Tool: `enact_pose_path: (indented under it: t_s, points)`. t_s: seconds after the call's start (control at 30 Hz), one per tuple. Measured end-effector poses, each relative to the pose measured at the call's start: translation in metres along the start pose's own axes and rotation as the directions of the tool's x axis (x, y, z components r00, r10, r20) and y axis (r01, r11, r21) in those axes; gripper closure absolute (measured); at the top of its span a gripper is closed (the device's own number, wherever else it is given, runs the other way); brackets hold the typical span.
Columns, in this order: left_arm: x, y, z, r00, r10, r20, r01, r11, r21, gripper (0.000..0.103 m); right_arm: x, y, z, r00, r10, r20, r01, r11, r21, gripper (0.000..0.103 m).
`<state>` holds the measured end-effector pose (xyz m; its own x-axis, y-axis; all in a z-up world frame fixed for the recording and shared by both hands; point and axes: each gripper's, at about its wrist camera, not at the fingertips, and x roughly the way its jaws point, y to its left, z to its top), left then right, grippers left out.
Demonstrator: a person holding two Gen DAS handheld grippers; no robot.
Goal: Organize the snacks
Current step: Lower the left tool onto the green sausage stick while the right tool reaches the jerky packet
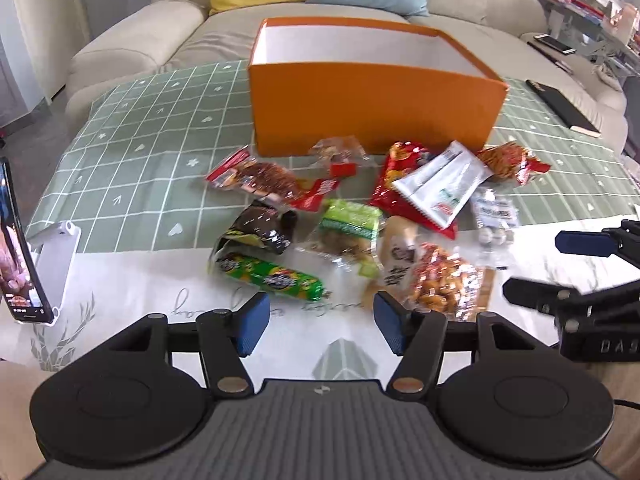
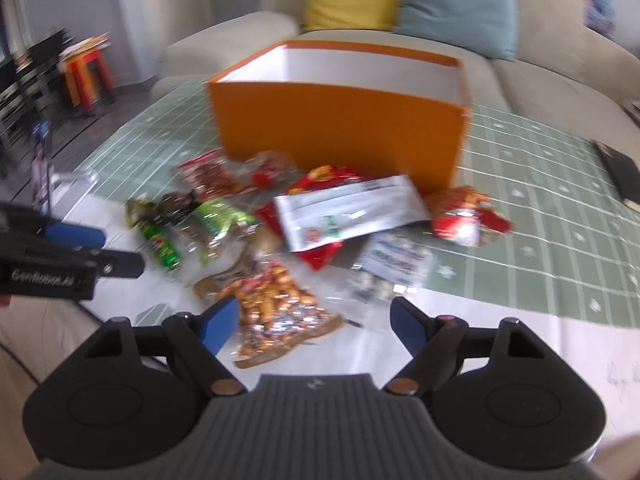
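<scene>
An orange box (image 1: 372,108) (image 2: 340,128) with a white inside stands open at the back of the table. In front of it lies a heap of several snack packs, among them a green tube pack (image 1: 272,278), a white and silver pouch (image 1: 440,184) (image 2: 348,210) and a clear bag of orange nuts (image 1: 444,280) (image 2: 276,308). My left gripper (image 1: 320,326) is open just short of the heap, nothing between its blue pads. My right gripper (image 2: 316,322) is open too, its left pad beside the nut bag. Each gripper shows at the edge of the other's view.
A phone (image 1: 20,248) on a white stand sits at the table's left edge. A black notebook (image 1: 564,108) lies at the right on the green checked cloth (image 1: 140,140). A beige sofa (image 1: 176,28) with a yellow and a blue cushion runs behind the table.
</scene>
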<state>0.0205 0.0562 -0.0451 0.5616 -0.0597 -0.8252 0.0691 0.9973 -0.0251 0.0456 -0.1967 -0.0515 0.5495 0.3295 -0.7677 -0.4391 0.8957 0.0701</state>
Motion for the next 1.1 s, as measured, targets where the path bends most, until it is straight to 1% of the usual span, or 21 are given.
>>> enact_pose_path:
  t_s: [0.03,0.07,0.13,0.17,0.27,0.33,0.4,0.53,0.6,0.67,0.7,0.73,0.77,0.83,0.93,1.03,1.07,1.1]
  points:
    - [0.001,0.003,0.0,1.0,0.005,0.002,-0.005,1.0,-0.004,0.033,0.004,0.004,0.0,1.0,0.014,-0.002,-0.014,1.0,-0.021,0.017]
    - [0.001,0.005,0.0,1.0,0.008,0.011,-0.008,1.0,-0.006,0.033,0.007,0.008,-0.001,1.0,0.025,-0.003,-0.025,0.999,-0.041,0.016]
    - [0.0,0.009,0.002,0.999,0.015,0.042,-0.015,1.0,0.009,0.029,0.015,0.015,0.0,0.999,0.046,-0.01,-0.047,0.996,-0.076,0.015]
    - [0.0,0.011,0.003,0.998,0.027,0.057,-0.028,0.999,0.025,0.024,0.019,0.018,0.001,0.998,0.054,-0.014,-0.055,0.994,-0.089,0.015]
    - [0.007,0.014,0.01,0.995,0.071,0.072,-0.078,0.992,0.094,0.024,0.03,0.025,0.001,0.997,0.069,-0.034,-0.073,0.989,-0.125,0.013]
    - [0.016,0.016,0.013,0.995,0.08,0.06,-0.088,0.987,0.137,0.026,0.038,0.028,0.001,0.996,0.071,-0.052,-0.078,0.986,-0.15,0.013]
    - [0.025,0.017,0.012,0.995,0.088,0.047,-0.094,0.984,0.151,0.026,0.046,0.03,-0.001,0.995,0.066,-0.071,-0.077,0.982,-0.172,0.013]
    - [0.038,0.017,0.007,0.999,0.054,0.003,-0.054,0.989,0.139,0.03,0.06,0.036,-0.002,0.995,0.051,-0.09,-0.069,0.973,-0.219,0.013]
    - [0.043,0.019,0.005,0.999,0.038,-0.006,-0.037,0.994,0.106,0.03,0.066,0.039,-0.003,0.995,0.047,-0.089,-0.067,0.968,-0.241,0.014]
    - [0.046,0.025,0.006,1.0,0.005,-0.024,-0.004,0.999,0.037,0.032,0.071,0.043,-0.002,0.996,0.033,-0.087,-0.055,0.962,-0.268,0.021]
    - [0.048,0.029,0.007,1.0,-0.011,-0.028,0.01,1.0,-0.013,0.033,0.074,0.044,-0.003,0.996,0.027,-0.089,-0.051,0.959,-0.279,0.025]
    - [0.049,0.034,0.008,0.999,-0.02,-0.033,0.018,0.997,-0.072,0.034,0.076,0.045,-0.003,0.995,0.024,-0.094,-0.05,0.958,-0.283,0.029]
    - [0.051,0.038,0.009,0.999,-0.028,-0.038,0.023,0.992,-0.127,0.037,0.078,0.045,-0.003,0.995,0.022,-0.097,-0.049,0.958,-0.282,0.03]
    - [0.055,0.041,0.012,0.998,-0.044,-0.043,0.035,0.981,-0.188,0.038,0.078,0.045,-0.005,0.996,0.014,-0.087,-0.038,0.957,-0.286,0.03]
    - [0.061,0.04,0.017,0.998,0.004,-0.055,-0.017,0.969,-0.248,0.038,0.079,0.046,-0.006,0.997,0.001,-0.082,-0.026,0.954,-0.3,0.029]
    - [0.068,0.041,0.021,0.997,0.039,-0.068,-0.057,0.952,-0.301,0.038,0.082,0.044,-0.005,0.996,0.006,-0.085,-0.029,0.96,-0.277,0.026]
    - [0.07,0.043,0.022,0.997,0.041,-0.072,-0.062,0.946,-0.318,0.041,0.082,0.044,-0.005,0.996,0.007,-0.083,-0.03,0.961,-0.273,0.026]
    - [0.072,0.043,0.023,0.996,0.045,-0.079,-0.069,0.942,-0.327,0.047,0.082,0.043,-0.005,0.997,0.008,-0.081,-0.03,0.962,-0.271,0.026]
